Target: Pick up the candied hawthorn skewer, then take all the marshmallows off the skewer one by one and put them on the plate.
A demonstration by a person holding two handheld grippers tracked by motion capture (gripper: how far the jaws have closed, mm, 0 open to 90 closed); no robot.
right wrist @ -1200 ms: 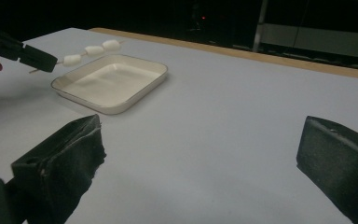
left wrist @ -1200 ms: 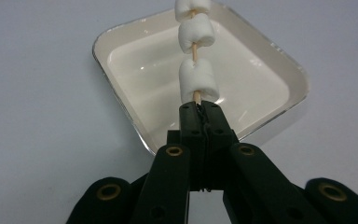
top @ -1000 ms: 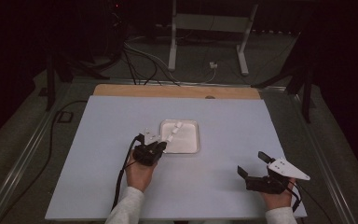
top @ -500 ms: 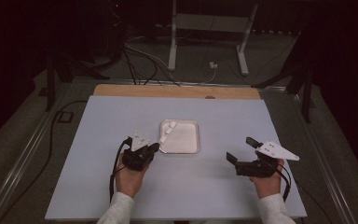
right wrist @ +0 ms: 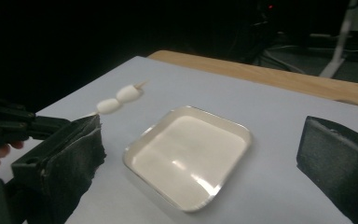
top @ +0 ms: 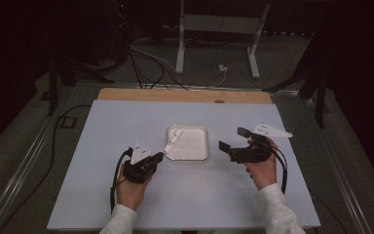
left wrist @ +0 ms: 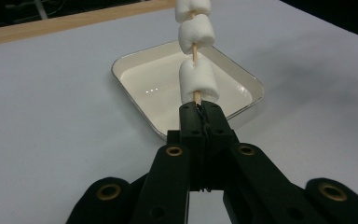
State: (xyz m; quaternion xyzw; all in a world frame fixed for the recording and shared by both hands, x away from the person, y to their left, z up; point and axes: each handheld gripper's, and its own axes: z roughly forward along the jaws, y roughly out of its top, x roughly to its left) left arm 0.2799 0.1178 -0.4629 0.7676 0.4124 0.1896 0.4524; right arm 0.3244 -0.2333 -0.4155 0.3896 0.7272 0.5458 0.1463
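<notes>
Holding a thin wooden stick [left wrist: 196, 96] tight in my left gripper [top: 158, 157], I am keeping its jaws squeezed all the way shut on the bare end. Three white marshmallows [left wrist: 196, 80] are sitting on the stick, one after the other, and the stick is poking up and forward over the near left corner of the little white tray [top: 197, 155]. The tray is sitting in the middle of the white table [top: 102, 126], and nothing is lying in it. My left hand has been pulling back toward me a little since a moment ago, so the marshmallows are now hanging over the tray's edge and not deep over it. My right gripper [top: 233, 140] has been moving much more. A moment ago it was far off near the right corner of the table, and now it is coming in close beside the right side of the tray. Its jaws are standing wide open and holding nothing. From the right gripper view I am looking straight at the marshmallows across the tray. I think this means my right gripper is getting ready to grab a marshmallow and pull it off the stick, maybe to drop it in the tray.
</notes>
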